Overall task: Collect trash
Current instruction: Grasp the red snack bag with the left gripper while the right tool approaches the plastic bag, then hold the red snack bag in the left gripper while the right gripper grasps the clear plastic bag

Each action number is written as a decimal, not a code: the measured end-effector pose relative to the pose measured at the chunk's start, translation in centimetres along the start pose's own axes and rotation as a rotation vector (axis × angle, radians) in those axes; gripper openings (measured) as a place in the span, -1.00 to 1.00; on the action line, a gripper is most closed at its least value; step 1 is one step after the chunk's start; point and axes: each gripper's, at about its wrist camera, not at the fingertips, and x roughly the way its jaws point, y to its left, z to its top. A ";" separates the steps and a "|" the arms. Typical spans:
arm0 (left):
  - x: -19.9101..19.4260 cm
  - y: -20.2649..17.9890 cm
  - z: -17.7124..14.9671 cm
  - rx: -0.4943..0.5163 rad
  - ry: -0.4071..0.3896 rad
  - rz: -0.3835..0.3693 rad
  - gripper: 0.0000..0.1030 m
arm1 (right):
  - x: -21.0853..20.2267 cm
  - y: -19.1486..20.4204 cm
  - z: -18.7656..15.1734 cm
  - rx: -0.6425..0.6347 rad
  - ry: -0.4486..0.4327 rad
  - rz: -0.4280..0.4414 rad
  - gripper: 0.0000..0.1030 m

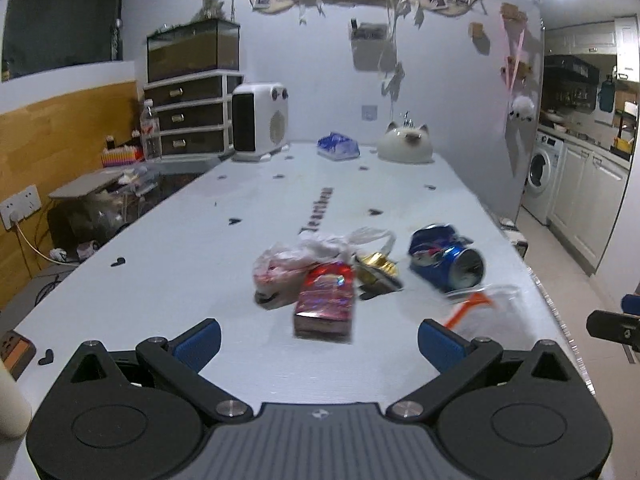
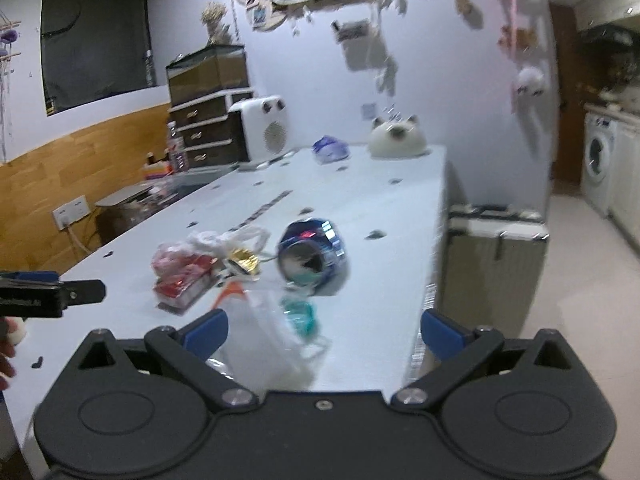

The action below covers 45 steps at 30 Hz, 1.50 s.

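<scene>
The left gripper [image 1: 319,338] hangs low over the near end of the table [image 1: 168,264], its blue pads [image 1: 198,344] spread wide with nothing between them. It is lined up on the red pack [image 1: 325,305] just ahead, probably so that this piece can be taken first. The right gripper [image 2: 324,334] is likewise spread wide and empty, hovering near the table's right edge. A clear bag [image 2: 272,340] lies between and just ahead of its pads [image 2: 208,336], with something teal [image 2: 302,316] showing through it and an orange strip [image 2: 228,294] at its far side. Whether the pads touch the bag cannot be told through the blur. The bag may be meant to receive the trash, which would explain why this gripper sits over it.

The trash is gathered in one loose cluster on the near half of the table, within reach of both grippers. Behind the red pack sits a crumpled pink-and-white plastic bag [image 1: 296,258], touching it. Just to its right lies a gold wrapper [image 1: 376,270], then a crushed blue can [image 1: 446,260] on its side, open end toward the cameras.

Far off at the wall end stand a white heater [image 1: 260,122], a blue-and-white packet [image 1: 338,146] and a cat-shaped ornament [image 1: 406,144], well apart from the trash and likely not part of it.
</scene>
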 end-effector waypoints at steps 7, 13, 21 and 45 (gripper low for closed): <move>4.7 2.5 0.3 0.016 0.080 -0.044 1.00 | 5.6 0.4 -0.4 0.087 0.080 0.091 0.96; 9.1 2.4 1.2 0.036 0.124 -0.104 1.00 | 6.5 1.6 -1.8 0.116 0.144 0.138 0.75; 14.2 1.6 3.3 0.060 0.143 -0.128 0.85 | 4.6 4.1 -3.6 0.083 0.185 0.241 0.67; 7.1 1.5 -3.2 0.172 0.185 -0.219 0.06 | 10.7 2.8 6.0 -0.108 0.144 0.305 0.43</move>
